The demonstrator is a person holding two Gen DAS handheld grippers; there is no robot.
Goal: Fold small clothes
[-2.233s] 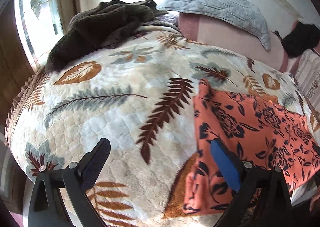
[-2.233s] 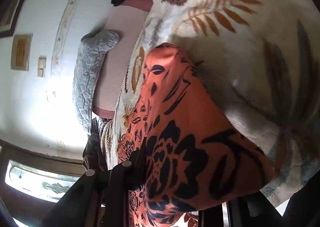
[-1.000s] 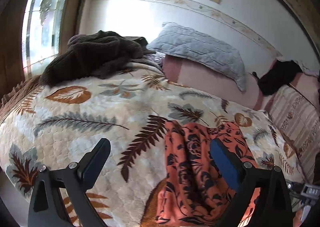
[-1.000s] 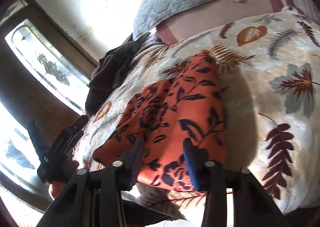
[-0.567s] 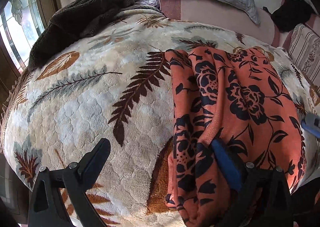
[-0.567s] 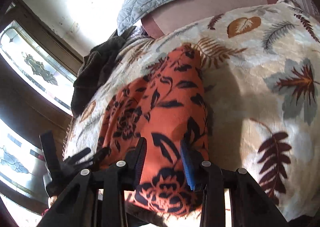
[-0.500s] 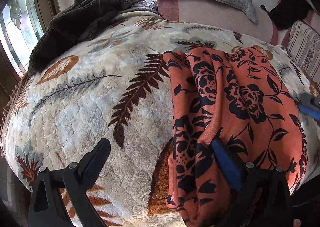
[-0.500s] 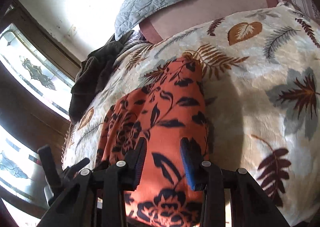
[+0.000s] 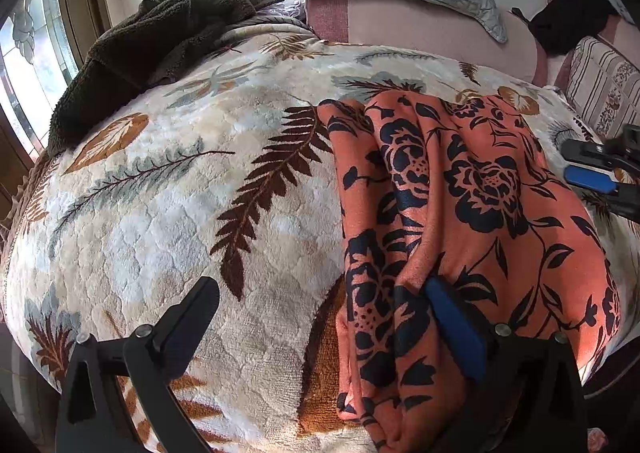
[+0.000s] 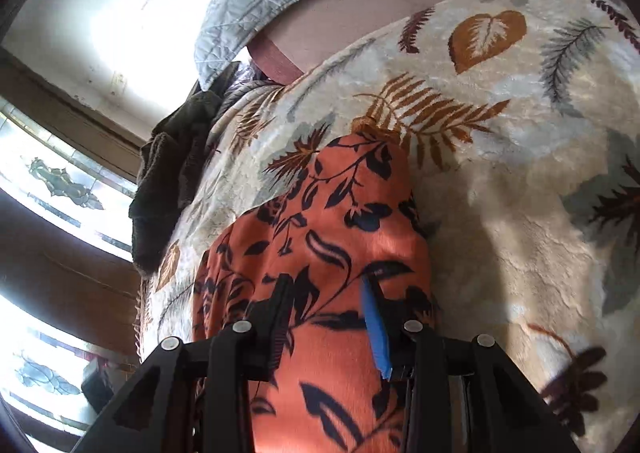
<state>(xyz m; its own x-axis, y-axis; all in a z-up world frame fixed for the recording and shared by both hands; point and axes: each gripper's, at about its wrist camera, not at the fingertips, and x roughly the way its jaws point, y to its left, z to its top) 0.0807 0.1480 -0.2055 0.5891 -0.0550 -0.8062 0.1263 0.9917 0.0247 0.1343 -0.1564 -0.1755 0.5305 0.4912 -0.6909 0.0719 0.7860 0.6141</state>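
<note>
Two tongs work the orange black-flowered fabric garment (image 9: pixel 472 189), now doubled lengthwise on the leaf-print plush blanket (image 9: pixel 180 193): left tongs (image 9: pixel 320 305) spread wide, right tongs (image 10: pixel 326 293) easing open astride its fold.

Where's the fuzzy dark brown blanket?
In the left wrist view, the fuzzy dark brown blanket lies bunched at the upper left of the leaf-patterned bedspread, beside the window.

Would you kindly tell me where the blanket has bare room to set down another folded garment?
The widest bare patch of blanket lies between the brown throw and the orange garment. Another lies past the garment's other side. It is crowded where both grippers work on the garment.
</note>
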